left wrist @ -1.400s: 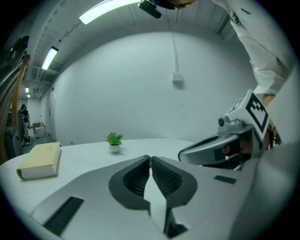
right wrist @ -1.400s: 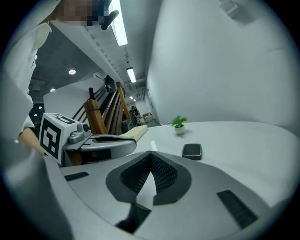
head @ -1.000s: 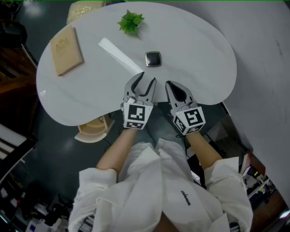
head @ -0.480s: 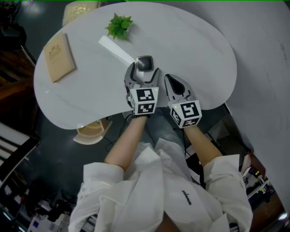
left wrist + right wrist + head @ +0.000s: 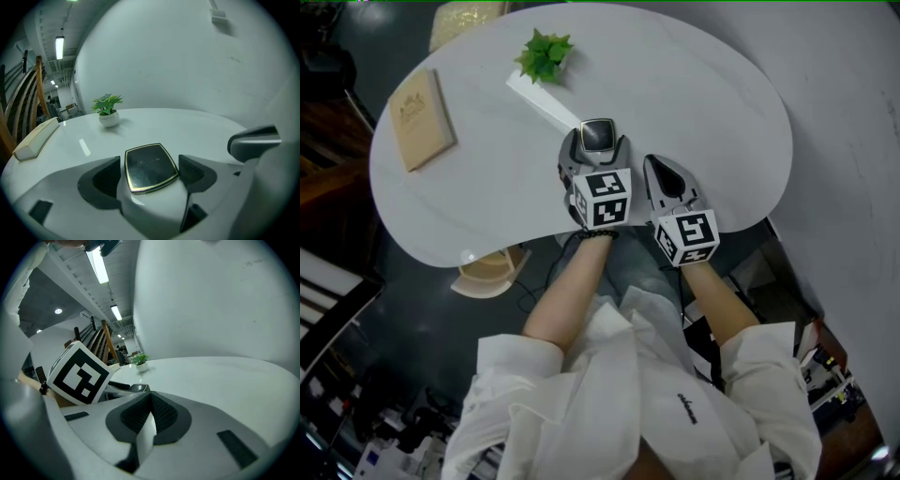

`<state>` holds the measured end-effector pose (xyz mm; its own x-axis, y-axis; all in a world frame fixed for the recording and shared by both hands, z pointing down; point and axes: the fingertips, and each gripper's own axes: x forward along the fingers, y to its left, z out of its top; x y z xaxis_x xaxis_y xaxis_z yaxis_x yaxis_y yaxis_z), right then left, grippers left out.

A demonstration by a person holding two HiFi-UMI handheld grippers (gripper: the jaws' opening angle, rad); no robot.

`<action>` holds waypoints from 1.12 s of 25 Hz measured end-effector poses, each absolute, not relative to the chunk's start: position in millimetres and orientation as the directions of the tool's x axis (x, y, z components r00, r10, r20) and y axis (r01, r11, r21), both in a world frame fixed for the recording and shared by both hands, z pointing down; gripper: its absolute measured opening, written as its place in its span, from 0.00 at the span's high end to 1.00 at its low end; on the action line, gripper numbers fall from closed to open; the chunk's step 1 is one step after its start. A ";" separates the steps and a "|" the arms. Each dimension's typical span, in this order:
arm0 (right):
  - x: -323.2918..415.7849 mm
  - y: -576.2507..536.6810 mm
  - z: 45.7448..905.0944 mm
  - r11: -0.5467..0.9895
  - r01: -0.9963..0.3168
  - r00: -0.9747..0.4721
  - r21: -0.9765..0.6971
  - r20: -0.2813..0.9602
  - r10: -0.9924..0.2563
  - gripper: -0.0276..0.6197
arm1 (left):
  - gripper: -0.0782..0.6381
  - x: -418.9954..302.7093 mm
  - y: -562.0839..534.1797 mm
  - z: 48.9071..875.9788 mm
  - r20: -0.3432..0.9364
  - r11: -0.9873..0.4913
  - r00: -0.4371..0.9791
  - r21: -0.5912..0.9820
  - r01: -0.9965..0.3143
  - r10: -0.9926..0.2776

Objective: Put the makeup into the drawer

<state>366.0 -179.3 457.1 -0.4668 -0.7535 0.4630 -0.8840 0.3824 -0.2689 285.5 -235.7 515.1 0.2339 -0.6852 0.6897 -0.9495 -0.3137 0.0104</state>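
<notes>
Makeup compact (image 5: 151,167) sits on the surface (image 5: 703,94), this side of the potted plant (image 5: 545,54) — left hand-held gripper (image 5: 598,142) has just been opening wide and straddles it, no grip. Right hand-held gripper (image 5: 149,401) is pinched closed, empty. Pickup and drawer both still to do.

- Table (image 5: 703,103), white, curved edge: one.
- Makeup compact (image 5: 598,133), black with gold rim: one.
- Potted plant (image 5: 544,54), small: one.
- Tan box (image 5: 420,117), flat: one.
- Grippers: two, left gripper (image 5: 596,142) and right gripper (image 5: 654,169), one marker cube each.
</notes>
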 end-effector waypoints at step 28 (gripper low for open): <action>182.7 -96.6 440.0 0.564 -0.758 -0.651 -0.327 0.430 -0.625 0.93 | 0.40 87.9 -137.1 478.3 0.592 -0.229 0.413 0.363 -0.903 -0.692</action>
